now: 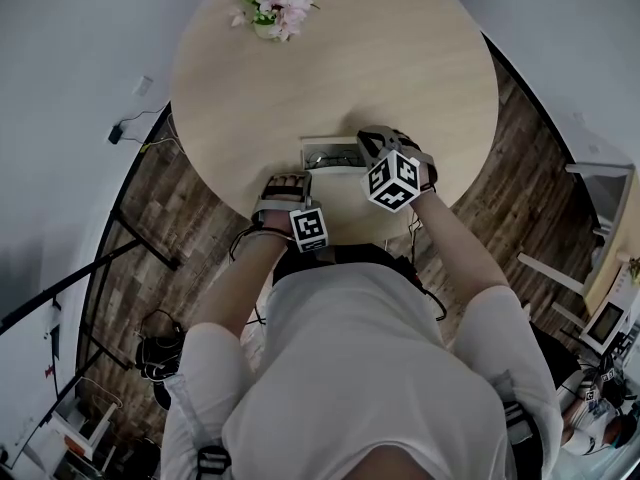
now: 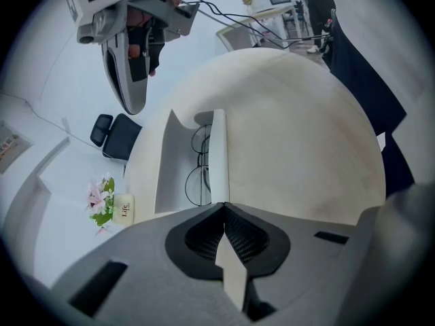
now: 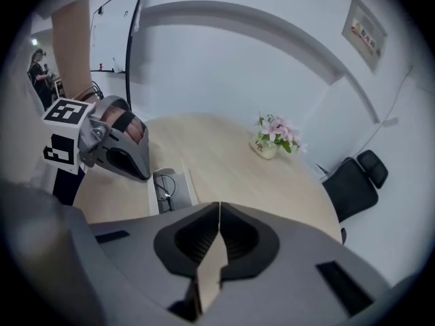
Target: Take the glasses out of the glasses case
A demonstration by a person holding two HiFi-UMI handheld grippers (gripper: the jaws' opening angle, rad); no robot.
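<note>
Left gripper (image 2: 223,208): held low at the near edge of the round table (image 1: 400,58), angled steeply downward, forearm bent in close to the body. Its jaws are clenched, and the long wall of the glasses case (image 2: 170,161) runs straight into the seam between them, so they are pinching the case by that wall.

Right gripper (image 3: 219,206): raised clear of the tabletop above the case's right end, tilted down and forward, arm part extended. Its jaws are pressed together with nothing between them.

The case lies open near the table's front edge. The glasses (image 2: 197,182) lie inside it, folded. A flower pot (image 1: 280,3) stands at the far side, well apart.
</note>
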